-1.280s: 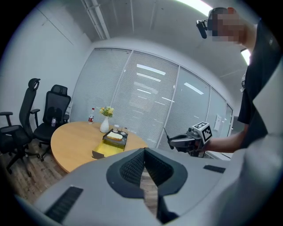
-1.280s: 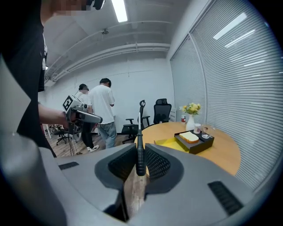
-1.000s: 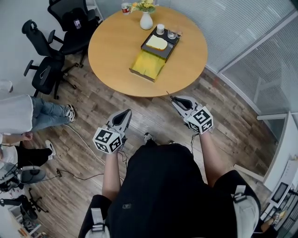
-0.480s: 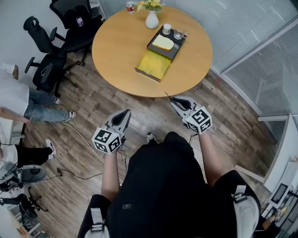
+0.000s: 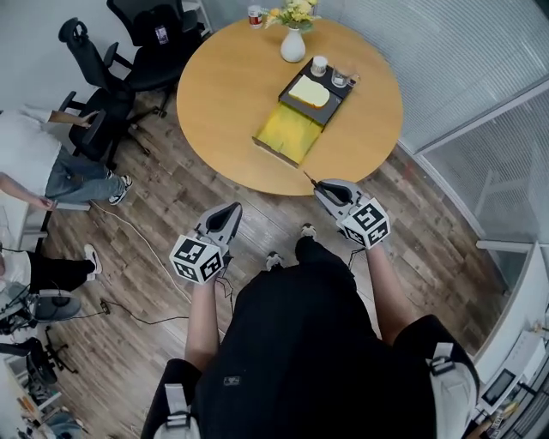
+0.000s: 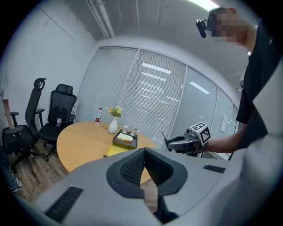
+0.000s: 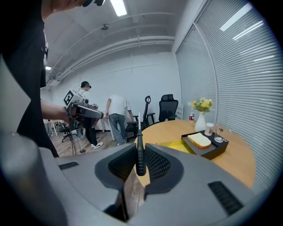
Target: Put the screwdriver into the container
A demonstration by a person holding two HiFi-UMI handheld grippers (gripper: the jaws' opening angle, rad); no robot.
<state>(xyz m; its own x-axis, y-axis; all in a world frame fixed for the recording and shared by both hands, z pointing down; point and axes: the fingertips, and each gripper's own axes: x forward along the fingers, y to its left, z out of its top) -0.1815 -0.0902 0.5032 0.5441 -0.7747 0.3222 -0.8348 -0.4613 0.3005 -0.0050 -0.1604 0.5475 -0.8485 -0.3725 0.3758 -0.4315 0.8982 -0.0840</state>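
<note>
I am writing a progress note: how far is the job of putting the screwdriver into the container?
Done: the screwdriver is clamped in the right tongs, tip forward. In hand: the person stands short of the round table; the left tongs are shut and empty. Left: reach the table and set it inside; neither the black tray nor the yellow box holds a tool.

Cool, even light fell from ceiling strip lights (image 7: 118, 6), one glaring at twelve o'clock in the right gripper view, others mirrored as pale bars on the blinds (image 6: 152, 73). Shadows were faint, only a soft one on the floor (image 5: 154, 214) beneath the round surface (image 5: 232, 86). Both gripper views bulged like fisheyes, black at the corners. The left gripper (image 6: 144, 164) and right gripper (image 7: 140, 155) looked slightly soft up close.
</note>
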